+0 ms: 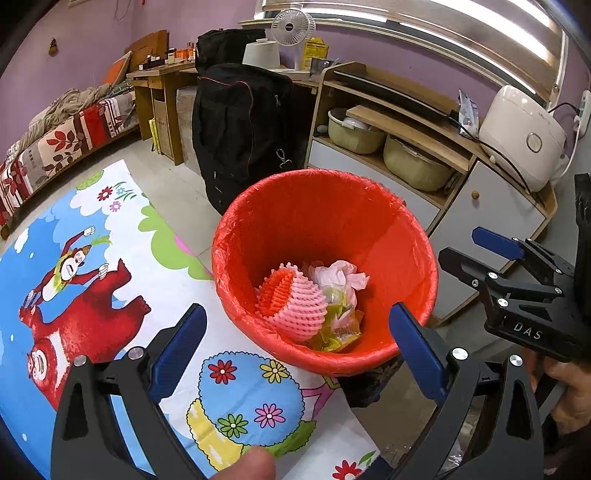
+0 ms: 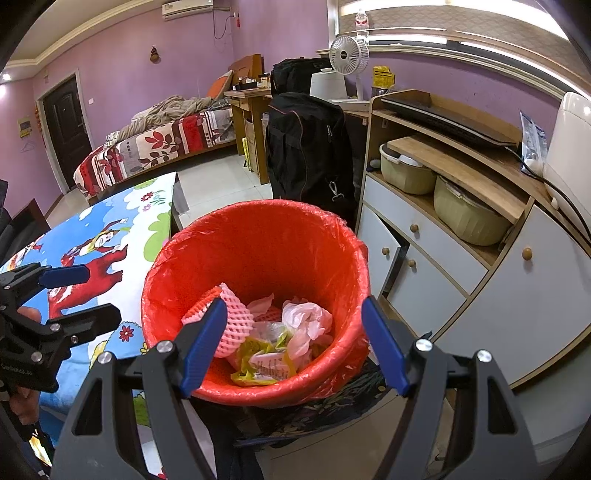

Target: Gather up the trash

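- I see a table under a cartoon cloth [image 1: 110,258] filling the lower left of the left wrist view; the red bin [image 1: 325,269] stands at its edge, centre frame.
- Trash lies at the bottom of the bin: a pink foam net [image 1: 299,302], a crumpled pink bag [image 1: 340,277] and a yellow wrapper [image 1: 340,332].
- My left gripper [image 1: 301,350] has its blue pads wide apart with nothing between them, low in frame just short of the bin's near rim.
- My right gripper [image 2: 295,343] also stands spread and empty, its pads framing the bin's near rim.
- The room has purple walls, with a bed [image 1: 55,144] upper left, a black suitcase [image 1: 240,129] behind the bin and a wooden cabinet [image 1: 461,184] at right.
- Only the right wrist view shows a dark door [image 2: 68,129] at far left and an air conditioner [image 2: 188,8] at the top.
- Only the left wrist view shows the whole rice cooker [image 1: 524,136], at right on the cabinet.
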